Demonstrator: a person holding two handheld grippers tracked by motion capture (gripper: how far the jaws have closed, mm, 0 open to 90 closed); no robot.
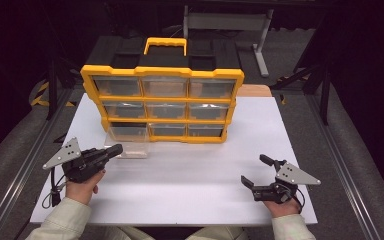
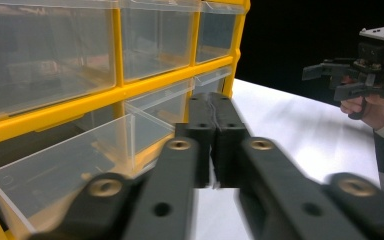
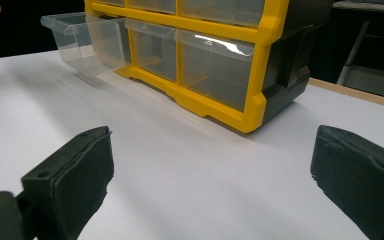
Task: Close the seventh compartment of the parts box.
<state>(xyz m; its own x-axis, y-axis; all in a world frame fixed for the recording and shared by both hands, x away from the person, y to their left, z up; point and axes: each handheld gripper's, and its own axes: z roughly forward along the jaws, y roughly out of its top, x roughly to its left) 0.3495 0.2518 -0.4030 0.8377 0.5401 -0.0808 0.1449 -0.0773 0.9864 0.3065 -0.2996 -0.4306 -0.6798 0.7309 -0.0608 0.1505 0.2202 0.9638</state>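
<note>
High view: pulled-out clear drawer [image 1: 128,141] points lengthwise toward the person, seemingly beside the closed, empty left claw [image 1: 116,149].

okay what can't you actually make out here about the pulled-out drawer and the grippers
- Open drawer: contents unclear; high view too small, left gripper view blurred and partly behind the shut left gripper.
- Right gripper: jaws stand open, their bases cut off by the bottom edge.
- Organizer: the other drawers' contents hazy behind the plastic.

Workshop or lab: parts organizer [image 1: 162,100], metal-framed table [image 1: 190,170], dark surroundings.
</note>
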